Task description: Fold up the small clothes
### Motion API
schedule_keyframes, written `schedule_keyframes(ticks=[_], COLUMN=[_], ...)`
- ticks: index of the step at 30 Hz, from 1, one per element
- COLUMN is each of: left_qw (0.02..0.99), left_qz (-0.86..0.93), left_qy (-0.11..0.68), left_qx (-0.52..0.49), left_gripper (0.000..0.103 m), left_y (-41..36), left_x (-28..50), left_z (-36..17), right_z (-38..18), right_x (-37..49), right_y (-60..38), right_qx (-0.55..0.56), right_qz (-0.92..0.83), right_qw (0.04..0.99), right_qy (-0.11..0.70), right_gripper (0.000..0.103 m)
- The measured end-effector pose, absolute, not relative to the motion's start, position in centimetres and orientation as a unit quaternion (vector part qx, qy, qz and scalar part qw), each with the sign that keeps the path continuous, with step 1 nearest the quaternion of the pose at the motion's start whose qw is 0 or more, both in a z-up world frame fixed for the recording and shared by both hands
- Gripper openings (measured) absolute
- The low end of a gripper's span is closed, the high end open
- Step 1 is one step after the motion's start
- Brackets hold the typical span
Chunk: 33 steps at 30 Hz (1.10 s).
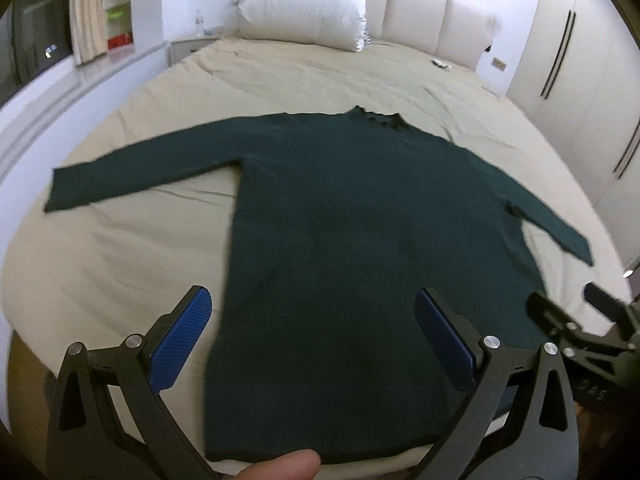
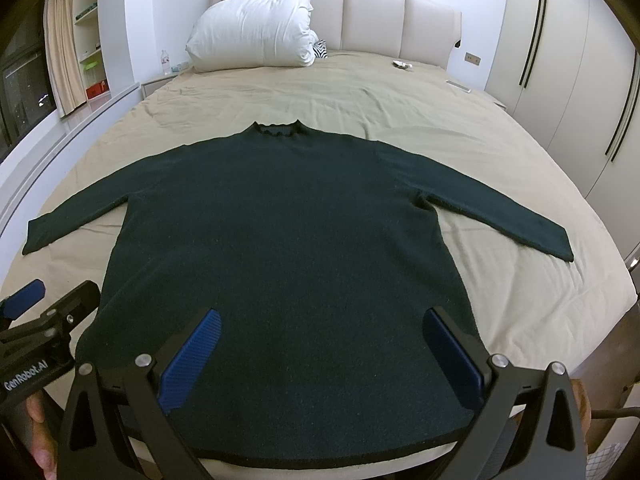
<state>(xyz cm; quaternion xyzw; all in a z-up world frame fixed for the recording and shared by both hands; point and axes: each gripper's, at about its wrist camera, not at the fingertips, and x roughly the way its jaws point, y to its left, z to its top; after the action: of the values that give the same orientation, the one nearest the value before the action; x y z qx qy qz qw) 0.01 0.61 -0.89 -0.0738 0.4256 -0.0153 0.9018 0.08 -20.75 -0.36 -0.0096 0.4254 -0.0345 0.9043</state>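
A dark green knit sweater (image 2: 280,248) lies flat, hem at the bed's (image 2: 400,96) near edge; both hand-held grippers, left (image 1: 314,324) and right (image 2: 322,344), hover released

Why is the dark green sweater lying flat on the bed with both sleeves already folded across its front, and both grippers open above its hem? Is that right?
Not quite. The dark green sweater does lie flat on the bed, and the left gripper and right gripper are open above its hem, but the right wrist view shows both sleeves spread straight out to the sides, not folded.

Bare sheet (image 2: 500,184) lies open round the sweater (image 2: 288,248) — only the pillow (image 2: 256,28) (far end) blocks.
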Motion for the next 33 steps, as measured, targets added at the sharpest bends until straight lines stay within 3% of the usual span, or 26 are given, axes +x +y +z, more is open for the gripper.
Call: schedule_keyframes(ticks=[8,21,28,33], left_qw=[0.901,0.911,0.903,0.858], left_qz=[-0.074,-0.033,0.043,0.087], left_qy=[0.413,0.404,0.398,0.397], left_qx=[-0.109,-0.072,-0.154,-0.315], left_gripper=[0.103,0.103,0.103,0.103], left_y=[0.9,2.7,13.7,27.1], left_x=[0.6,0.5,4.3,6.5], left_z=[-1.0,-1.1,-2.4,-5.5], right_z=[-0.3,-1.5,-1.3,-1.6], right_x=[0.1,-1.3,0.1,2.4], right_y=[-20.8,-22.9,-23.2,-21.4], right_qx=[-0.008,0.002,0.025,0.030], right_qz=[-0.034,-0.013,0.021,0.063], right_qw=[0.904,0.912,0.917,0.913], right_qy=[0.426,0.409,0.399,0.402], right_gripper=[0.103,0.103,0.103,0.103])
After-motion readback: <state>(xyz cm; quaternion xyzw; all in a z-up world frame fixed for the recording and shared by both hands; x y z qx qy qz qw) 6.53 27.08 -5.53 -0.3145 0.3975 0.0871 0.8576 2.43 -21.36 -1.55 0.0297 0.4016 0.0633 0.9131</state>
